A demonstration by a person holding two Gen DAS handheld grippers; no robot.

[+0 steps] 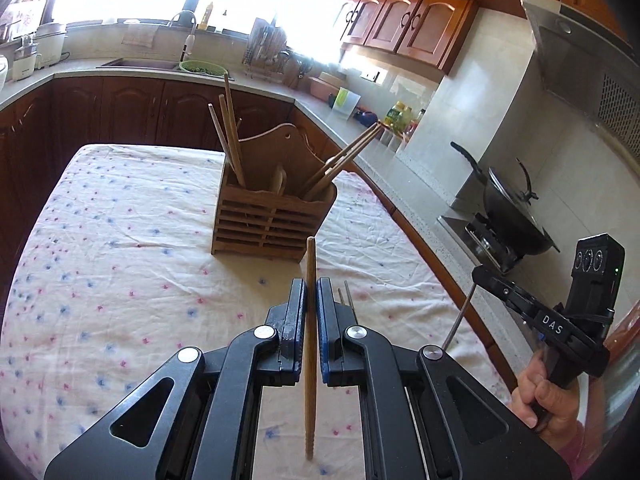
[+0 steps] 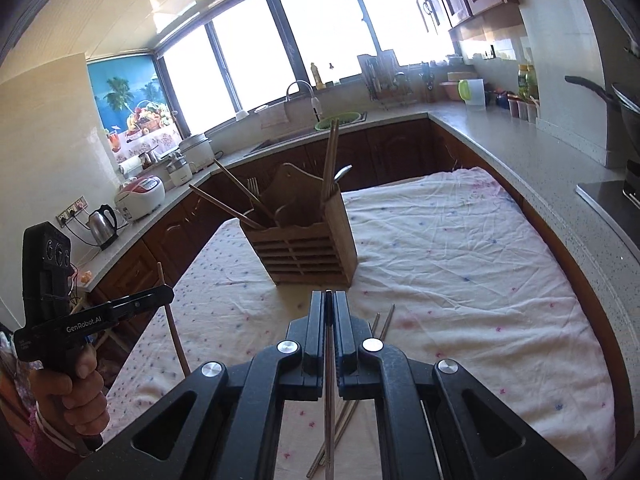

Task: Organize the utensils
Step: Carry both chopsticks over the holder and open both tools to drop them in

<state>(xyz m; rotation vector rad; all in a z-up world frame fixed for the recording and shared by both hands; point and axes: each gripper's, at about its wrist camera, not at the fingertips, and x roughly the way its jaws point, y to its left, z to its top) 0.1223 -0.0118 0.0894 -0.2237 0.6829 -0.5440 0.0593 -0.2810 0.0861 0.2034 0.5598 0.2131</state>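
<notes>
A slatted wooden utensil holder [image 1: 272, 216] stands on the cloth-covered table [image 1: 120, 248], with wooden chopsticks [image 1: 230, 136] leaning out of it. It also shows in the right wrist view [image 2: 308, 248]. My left gripper [image 1: 311, 286] is shut on a wooden chopstick [image 1: 310, 344], held above the cloth in front of the holder. My right gripper [image 2: 329, 298] is shut on a metal chopstick [image 2: 329, 392]; it also shows in the left wrist view [image 1: 478, 274] at the right. Several metal chopsticks [image 2: 382, 326] lie on the cloth below the right gripper.
A kitchen counter [image 2: 520, 140] wraps around the table, with a sink [image 1: 140, 65] under the windows and a black wok [image 1: 512, 208] on the stove at the right. A kettle [image 2: 102, 224] and rice cooker [image 2: 140, 196] stand at the left.
</notes>
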